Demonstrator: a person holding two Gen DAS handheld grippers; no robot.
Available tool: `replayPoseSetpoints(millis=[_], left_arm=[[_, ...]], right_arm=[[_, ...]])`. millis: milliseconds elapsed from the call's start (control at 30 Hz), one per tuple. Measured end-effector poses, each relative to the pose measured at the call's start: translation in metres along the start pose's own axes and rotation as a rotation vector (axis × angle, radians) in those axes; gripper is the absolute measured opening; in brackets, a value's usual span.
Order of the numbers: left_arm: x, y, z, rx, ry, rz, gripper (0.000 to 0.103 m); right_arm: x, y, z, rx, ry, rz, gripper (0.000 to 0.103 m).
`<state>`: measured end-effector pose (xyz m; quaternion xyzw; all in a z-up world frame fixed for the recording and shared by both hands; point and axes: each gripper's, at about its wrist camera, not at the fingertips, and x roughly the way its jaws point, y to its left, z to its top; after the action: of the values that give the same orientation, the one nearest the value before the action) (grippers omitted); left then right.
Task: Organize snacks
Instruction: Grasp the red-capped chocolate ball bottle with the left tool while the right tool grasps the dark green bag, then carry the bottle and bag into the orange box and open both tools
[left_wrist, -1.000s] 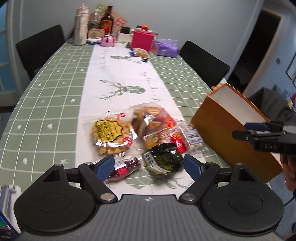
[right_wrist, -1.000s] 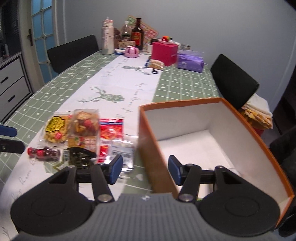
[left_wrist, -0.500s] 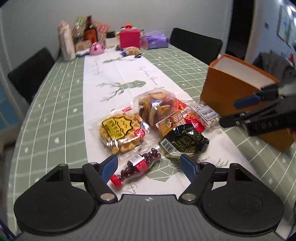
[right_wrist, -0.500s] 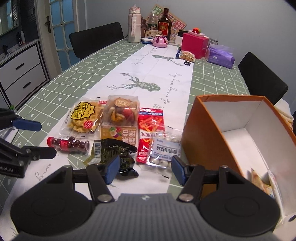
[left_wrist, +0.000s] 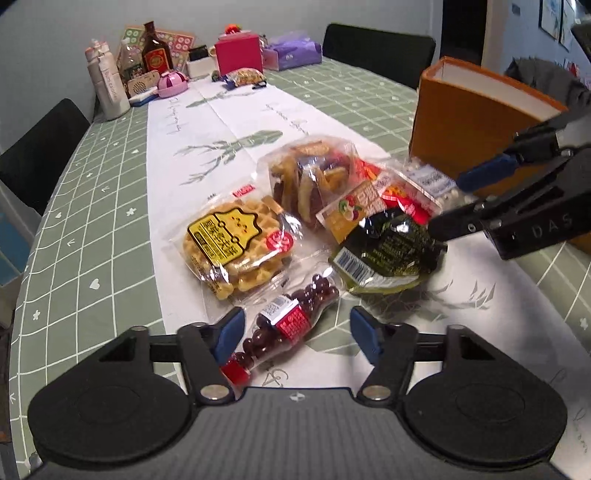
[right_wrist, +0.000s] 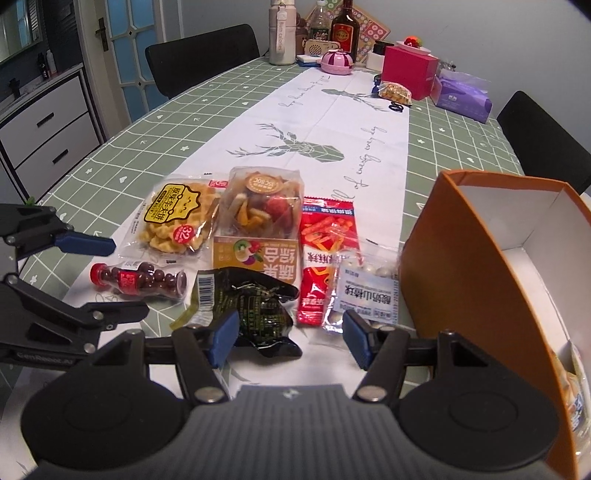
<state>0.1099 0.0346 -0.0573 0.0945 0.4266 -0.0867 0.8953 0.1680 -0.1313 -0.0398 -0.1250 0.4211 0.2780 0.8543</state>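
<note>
Left gripper (left_wrist: 295, 330) open, empty, low over candy bottle (left_wrist: 286, 325) lying between its fingers, contact unclear. Right gripper (right_wrist: 290, 338) open, empty, hovering at dark green packet (right_wrist: 245, 301). Snack cluster on white runner (right_wrist: 325, 122): waffle pack (right_wrist: 175, 219), mixed chips bag (right_wrist: 260, 214), red stick pack (right_wrist: 325, 254), clear candy bag (right_wrist: 364, 290). Orange box (right_wrist: 469, 280) open, just right of cluster, some packet inside

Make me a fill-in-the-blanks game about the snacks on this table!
1. The open box beside the snacks is ____ outside.
2. The little bottle of dark red candies has a ____ cap.
3. The left tool is ____, holding nothing.
4. The waffle pack has a ____ label.

Answers: orange; red; open; yellow
</note>
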Motion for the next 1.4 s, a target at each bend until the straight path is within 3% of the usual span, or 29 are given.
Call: replayPoseSetpoints(millis=[67,167,200,500,633,733,1033,1400], left_arm=[[0.004,-0.001,-0.003,0.026,0.007,0.028,0.062],[0.008,0.001,-0.006,0.026,0.031,0.031,0.036],[0.008,0.002,-0.007,0.022,0.036,0.020,0.035],[0.002,0.002,-0.013,0.011,0.054,-0.017,0.034],[0.000,0.006,-0.015,-0.004,0.062,-0.030,0.034],[-0.001,0.009,-0.017,-0.012,0.065,-0.029,0.034],[-0.004,0.007,-0.019,-0.003,0.068,-0.021,0.033],[-0.024,0.008,-0.006,-0.042,-0.018,-0.016,0.033]], right_arm=[[0.007,0.001,0.002,0.003,0.005,0.005,0.061],[0.016,0.004,0.004,0.008,0.011,0.015,0.061],[0.019,0.006,0.005,0.006,0.010,0.015,0.061],[0.047,0.017,0.005,-0.027,0.034,0.038,0.061],[0.055,0.022,0.002,-0.046,0.038,0.044,0.067],[0.056,0.021,0.006,-0.037,0.048,0.050,0.059],[0.049,0.021,0.005,-0.027,0.080,0.087,0.053],[0.021,0.013,0.005,-0.021,0.032,0.087,0.051]])
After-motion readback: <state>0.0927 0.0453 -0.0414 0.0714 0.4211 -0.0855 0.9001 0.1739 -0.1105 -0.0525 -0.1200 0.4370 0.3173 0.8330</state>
